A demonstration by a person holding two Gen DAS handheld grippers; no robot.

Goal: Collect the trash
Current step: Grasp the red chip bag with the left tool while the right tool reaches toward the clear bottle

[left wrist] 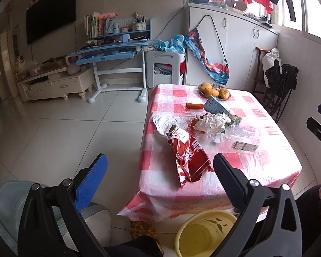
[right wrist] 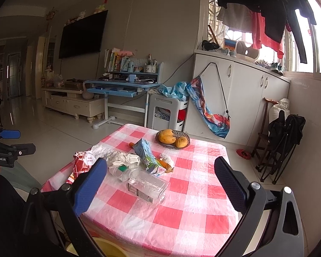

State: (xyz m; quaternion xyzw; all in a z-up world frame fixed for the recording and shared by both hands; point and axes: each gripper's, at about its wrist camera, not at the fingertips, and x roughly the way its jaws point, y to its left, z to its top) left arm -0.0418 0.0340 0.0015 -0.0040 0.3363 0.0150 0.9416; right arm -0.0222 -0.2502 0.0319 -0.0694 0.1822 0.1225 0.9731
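Trash lies on a table with a red-and-white checked cloth [left wrist: 256, 162] [right wrist: 182, 209]: a red snack bag [left wrist: 188, 156] [right wrist: 81, 162], crumpled white paper [left wrist: 211, 122] [right wrist: 124, 158], a clear plastic bottle [left wrist: 244, 139] [right wrist: 147, 184], a blue-green carton [left wrist: 216, 107] [right wrist: 147, 154]. A yellow basin [left wrist: 203, 233] stands on the floor below the table's near edge. My left gripper [left wrist: 160, 184] is open and empty, above the near edge by the snack bag. My right gripper [right wrist: 160, 184] is open and empty, held over the near side before the bottle.
A basket of mangoes [left wrist: 215, 92] [right wrist: 173, 140] and a carrot [left wrist: 194, 105] sit at the far side. A blue desk [left wrist: 115, 51], a white cabinet [right wrist: 235, 98] and folded dark chairs [right wrist: 282, 143] surround the table. Tiled floor [left wrist: 64, 128] lies to the left.
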